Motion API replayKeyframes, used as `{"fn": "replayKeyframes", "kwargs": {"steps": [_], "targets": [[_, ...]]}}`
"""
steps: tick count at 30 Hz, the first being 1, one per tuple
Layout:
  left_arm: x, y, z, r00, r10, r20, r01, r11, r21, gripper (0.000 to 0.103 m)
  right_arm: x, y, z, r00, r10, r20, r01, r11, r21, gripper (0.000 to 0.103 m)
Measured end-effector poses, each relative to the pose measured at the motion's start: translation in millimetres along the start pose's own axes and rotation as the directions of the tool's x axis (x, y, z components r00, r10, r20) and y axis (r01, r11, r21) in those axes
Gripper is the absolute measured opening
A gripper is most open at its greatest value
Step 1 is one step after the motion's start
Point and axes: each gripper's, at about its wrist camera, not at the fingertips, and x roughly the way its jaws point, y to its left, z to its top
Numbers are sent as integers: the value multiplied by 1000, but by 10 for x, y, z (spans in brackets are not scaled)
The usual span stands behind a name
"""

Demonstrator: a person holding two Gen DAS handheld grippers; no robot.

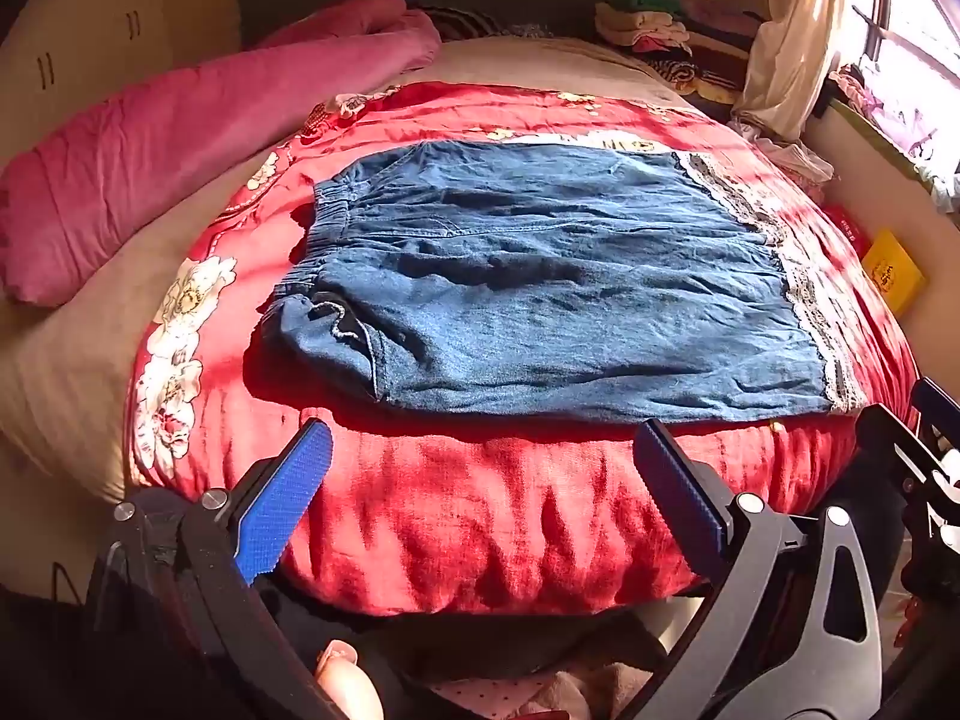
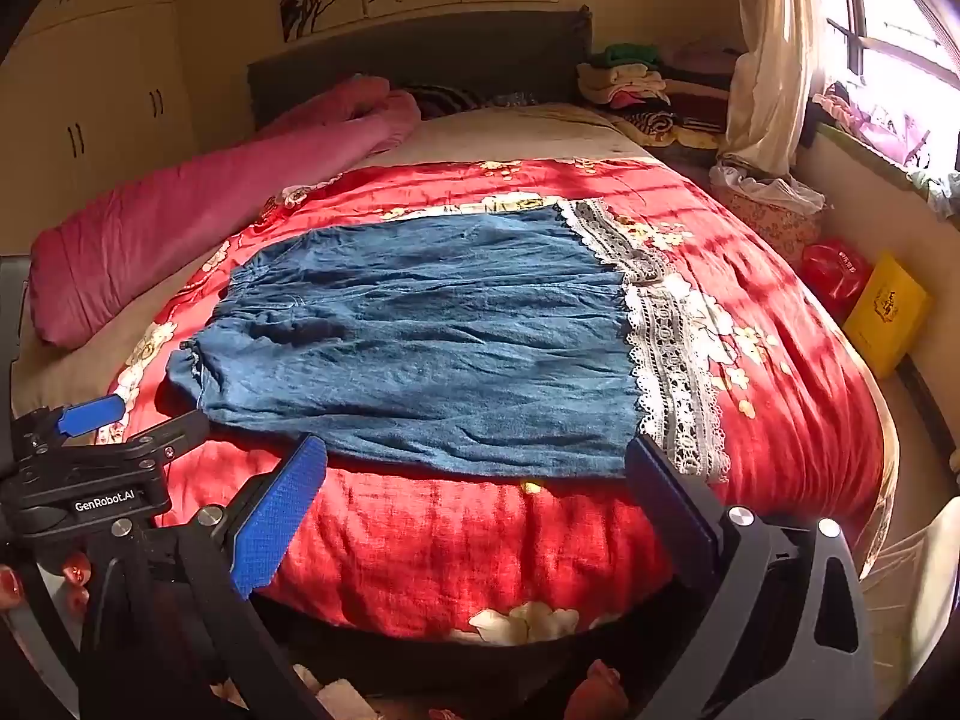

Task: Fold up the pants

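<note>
Blue denim pants (image 1: 540,276) (image 2: 432,336) lie flat on the red floral quilt (image 1: 480,510) (image 2: 456,540), elastic waistband to the left and lace-trimmed cuffs (image 2: 666,360) to the right. My left gripper (image 1: 480,438) hangs open just short of the pants' near edge, nothing between its blue pads. My right gripper (image 2: 477,456) is open too, over the near edge toward the lace end, empty. The left gripper's body (image 2: 90,468) shows at the left of the right wrist view, and part of the right gripper (image 1: 924,456) at the right edge of the left wrist view.
A rolled pink duvet (image 1: 180,144) (image 2: 210,204) lies along the bed's left side. Piled clothes (image 2: 648,90) sit by the headboard. A curtain (image 2: 768,60) and window are at the right, with a yellow box (image 2: 885,315) and red bag (image 2: 834,273) on the floor.
</note>
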Motion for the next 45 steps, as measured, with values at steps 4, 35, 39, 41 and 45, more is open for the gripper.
{"fn": "replayKeyframes", "kwargs": {"steps": [4,35,39,41,45], "targets": [[-4,0,-3,1000,2,3,-2,1000,-1,95,-17,-8,-11,1000,1,1,-1,1000,-3,99],[2,-6,-9,1000,-3,2,3,1000,-1,95,30,30,-10,1000,0,-5,0,1000,-17,99],[12,-5,-4,1000,-2,0,2,1000,0,95,24,33,-9,1000,-1,-5,0,1000,-17,99],[19,-7,-1,1000,-4,-2,4,1000,-1,95,33,34,-8,1000,1,-4,-1,1000,-19,99],[35,1,9,1000,-4,-3,4,1000,-4,95,55,30,-3,1000,1,-7,-1,1000,-19,99]]}}
